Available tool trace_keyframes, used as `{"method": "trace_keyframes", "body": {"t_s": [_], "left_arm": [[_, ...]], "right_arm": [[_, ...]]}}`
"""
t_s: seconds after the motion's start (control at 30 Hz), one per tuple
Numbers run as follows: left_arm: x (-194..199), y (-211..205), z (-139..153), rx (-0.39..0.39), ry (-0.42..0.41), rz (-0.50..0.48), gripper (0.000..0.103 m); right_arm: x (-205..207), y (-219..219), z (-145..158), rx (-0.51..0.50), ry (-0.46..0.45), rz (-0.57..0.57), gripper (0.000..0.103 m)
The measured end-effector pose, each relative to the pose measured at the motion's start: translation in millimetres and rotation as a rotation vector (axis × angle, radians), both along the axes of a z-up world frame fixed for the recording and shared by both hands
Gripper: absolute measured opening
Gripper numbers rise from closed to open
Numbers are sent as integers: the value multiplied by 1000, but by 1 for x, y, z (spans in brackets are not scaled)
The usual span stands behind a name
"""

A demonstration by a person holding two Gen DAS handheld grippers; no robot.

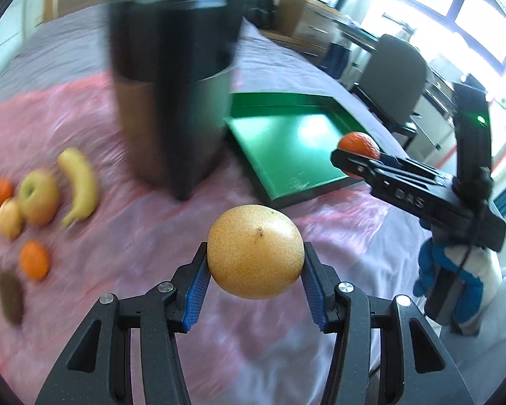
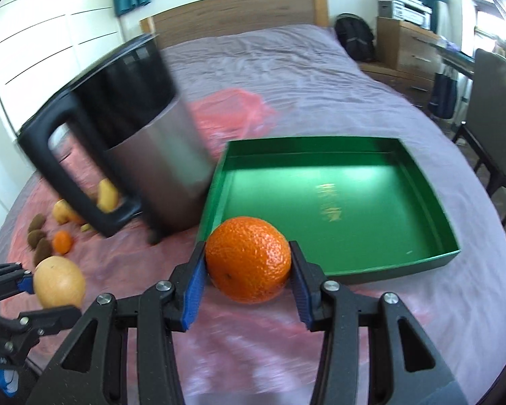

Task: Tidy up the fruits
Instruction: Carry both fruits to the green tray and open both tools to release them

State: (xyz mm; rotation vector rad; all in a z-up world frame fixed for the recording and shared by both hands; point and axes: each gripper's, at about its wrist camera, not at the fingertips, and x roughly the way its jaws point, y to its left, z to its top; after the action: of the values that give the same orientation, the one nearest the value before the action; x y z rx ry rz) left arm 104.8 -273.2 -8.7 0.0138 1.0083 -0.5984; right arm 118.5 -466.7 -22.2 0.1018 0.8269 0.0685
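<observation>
Left gripper (image 1: 255, 271) clamps a yellow grapefruit (image 1: 255, 251) between its blue pads, held above the pink sheet (image 1: 145, 236). Right gripper (image 2: 248, 275) clamps an orange (image 2: 248, 259), just at the near-left corner of the green tray (image 2: 418, 182). Metal bin (image 2: 158, 155) with black handle stands left of the tray. Banana (image 1: 79, 187), apple (image 1: 38, 197), a smaller orange (image 1: 34, 259) and kiwis (image 1: 10, 292) lie further left on the sheet.
</observation>
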Motion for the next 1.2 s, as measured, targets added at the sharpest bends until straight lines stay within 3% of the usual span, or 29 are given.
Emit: {"method": "trace_keyframes", "body": {"t_s": [0.3, 0.5, 0.83, 1.2], "left_arm": [[51, -91, -9, 36, -42, -78, 46], [81, -116, -30, 78, -28, -68, 46], [125, -142, -67, 130, 2, -27, 46], [119, -146, -79, 184, -27, -37, 46]], "right_arm": [[48, -87, -32, -35, 25, -151, 76], [68, -120, -58, -37, 41, -212, 76], [105, -135, -76, -49, 51, -232, 76], [102, -133, -83, -66, 30, -227, 79]]}}
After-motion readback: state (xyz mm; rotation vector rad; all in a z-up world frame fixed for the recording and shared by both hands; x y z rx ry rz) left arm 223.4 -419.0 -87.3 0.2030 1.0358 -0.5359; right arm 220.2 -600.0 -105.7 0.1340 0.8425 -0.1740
